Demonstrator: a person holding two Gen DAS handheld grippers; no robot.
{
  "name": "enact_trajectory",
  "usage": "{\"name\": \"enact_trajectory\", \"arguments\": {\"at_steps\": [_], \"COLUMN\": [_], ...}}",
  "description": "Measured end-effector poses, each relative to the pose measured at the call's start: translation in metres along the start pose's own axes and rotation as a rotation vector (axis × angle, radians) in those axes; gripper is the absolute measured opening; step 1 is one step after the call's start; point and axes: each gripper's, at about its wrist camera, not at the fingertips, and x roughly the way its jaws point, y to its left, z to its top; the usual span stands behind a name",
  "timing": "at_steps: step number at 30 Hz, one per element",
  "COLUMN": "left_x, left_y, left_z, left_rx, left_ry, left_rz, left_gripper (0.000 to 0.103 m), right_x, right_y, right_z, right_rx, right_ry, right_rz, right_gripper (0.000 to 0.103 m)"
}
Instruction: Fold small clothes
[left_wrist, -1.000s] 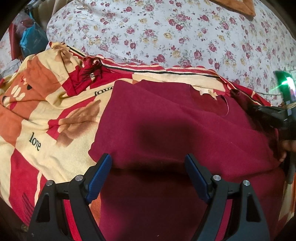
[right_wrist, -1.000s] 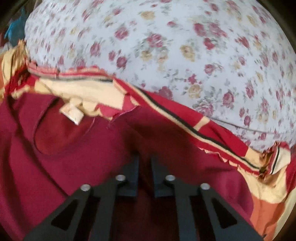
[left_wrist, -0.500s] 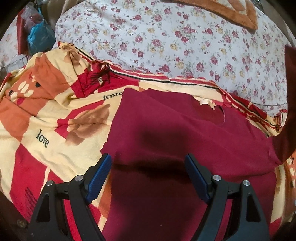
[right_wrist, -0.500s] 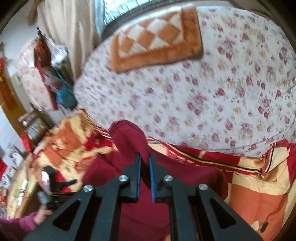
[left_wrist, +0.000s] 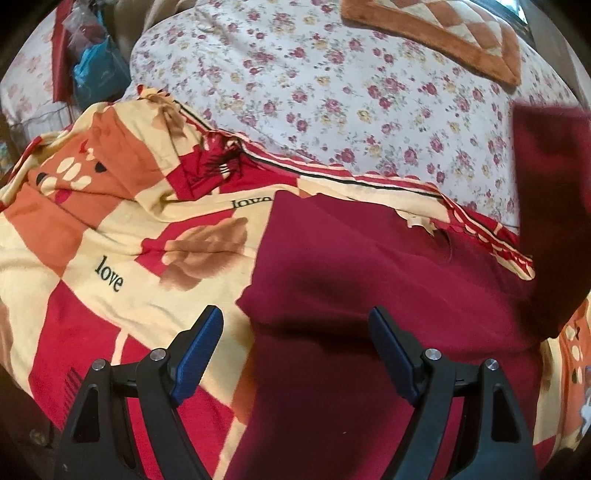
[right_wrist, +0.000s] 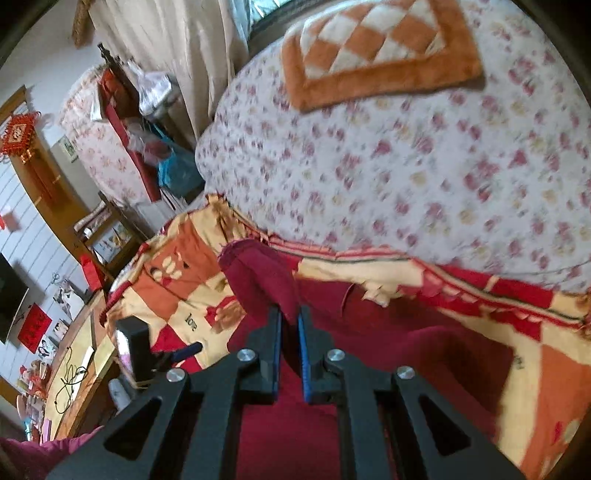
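A dark red shirt lies flat on a red, orange and cream blanket, its neck opening and cream label at the far side. My left gripper is open and empty, hovering over the shirt's left edge. My right gripper is shut on the shirt's right sleeve and holds it lifted above the body of the shirt. The raised sleeve also shows at the right edge of the left wrist view.
A floral bedspread lies beyond the blanket, with an orange checked mat on it. A blue bag and clutter sit at the far left. The left gripper's body shows in the right wrist view, near a wooden table.
My right gripper has lifted the sleeve up off the blanket and swung it leftward over the shirt. My left gripper has drawn back a little and stays open.
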Motion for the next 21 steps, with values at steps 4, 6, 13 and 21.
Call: {"name": "enact_trajectory", "arguments": {"at_steps": [4, 6, 13, 21], "left_x": [0.002, 0.004, 0.01, 0.014], "left_y": [0.01, 0.016, 0.03, 0.013], "left_z": [0.0, 0.0, 0.0, 0.005], "left_rx": [-0.022, -0.036, -0.072, -0.046], "left_ry": [0.005, 0.009, 0.015, 0.006], "left_rz": [0.001, 0.005, 0.001, -0.057], "left_gripper": [0.063, 0.063, 0.063, 0.063], "right_x": [0.052, 0.076, 0.156, 0.089], "right_y": [0.012, 0.019, 0.029, 0.007], "right_z": [-0.013, -0.021, -0.075, -0.094], "right_rx": [-0.011, -0.013, -0.009, -0.03], "right_ry": [0.045, 0.064, 0.294, 0.225], "right_rz": [-0.043, -0.062, -0.043, -0.084], "right_gripper": [0.008, 0.008, 0.041, 0.06]}}
